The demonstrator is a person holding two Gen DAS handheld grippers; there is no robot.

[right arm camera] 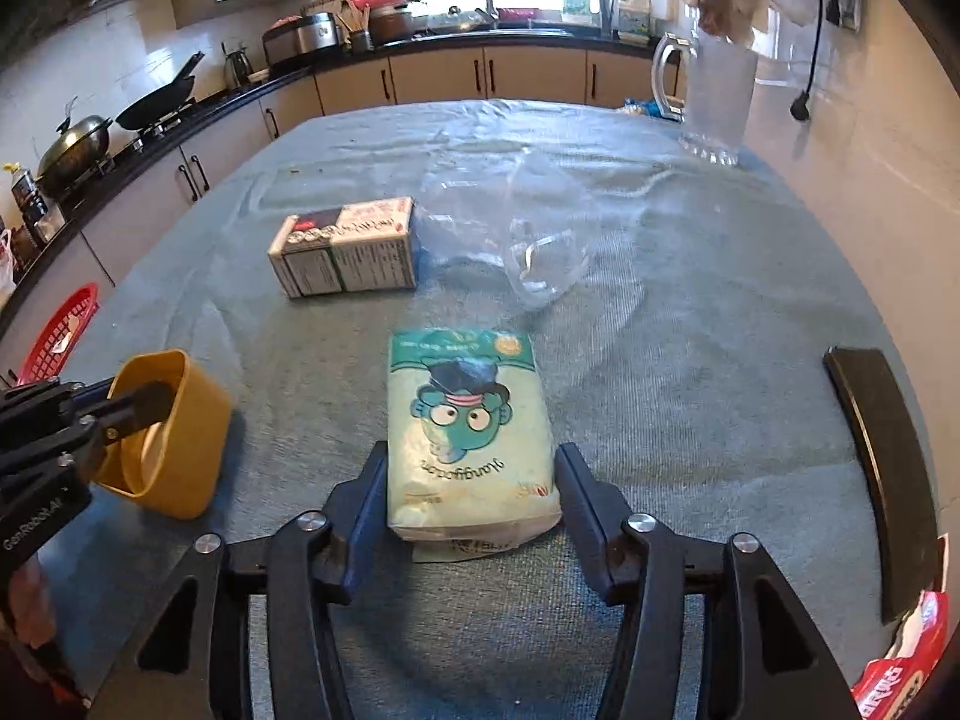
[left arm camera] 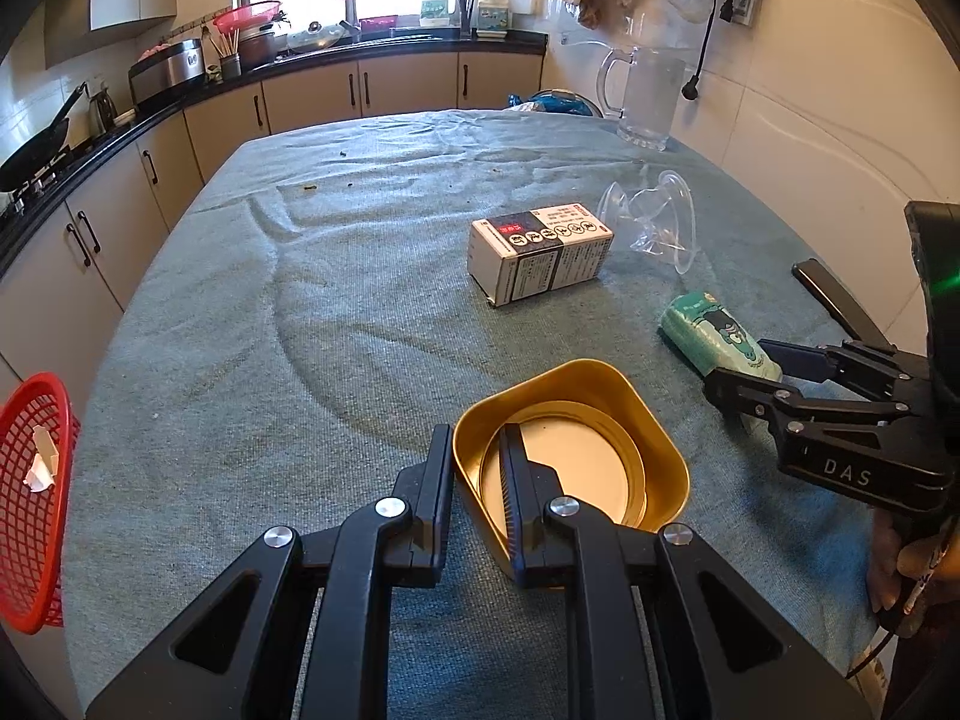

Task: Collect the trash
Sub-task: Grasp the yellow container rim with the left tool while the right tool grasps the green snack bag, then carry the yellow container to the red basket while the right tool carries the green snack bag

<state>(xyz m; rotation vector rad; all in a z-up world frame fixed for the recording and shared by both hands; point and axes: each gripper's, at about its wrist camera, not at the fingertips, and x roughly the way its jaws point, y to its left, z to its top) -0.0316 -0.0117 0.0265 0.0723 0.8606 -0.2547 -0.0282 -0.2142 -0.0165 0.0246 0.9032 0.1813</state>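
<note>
fingers of the left gripper [left arm camera: 477,450] are pinched on the near wall of a gold tin [left arm camera: 570,450], one finger outside the rim, one inside; the tin is seen resting on the desk [left arm camera: 300,300], w/ a round lid lying in its bottom. fingers of the right gripper [right arm camera: 471,480] are spread wide on either side of a tissue pack [right arm camera: 471,426], not yet closed; small gaps are seen on both sides.

the pack is judged light, soft & squashy, w/ a slick plastic wrap, so it is best taken across its narrow width near the end closest to the fingers. the tin is judged light, stiff & smooth, likely to slip or tip if held only by the thin wall.

the pack is pale cream w/ a green top band & a teal cartoon face in a hat. farther back on the desk lie a white carton [right arm camera: 348,246] w/ a dark label & a crumpled clear plastic cup [right arm camera: 543,267]. a red basket [left arm camera: 33,498] is seen at the desk's left edge, w/ a white scrap inside.
</note>
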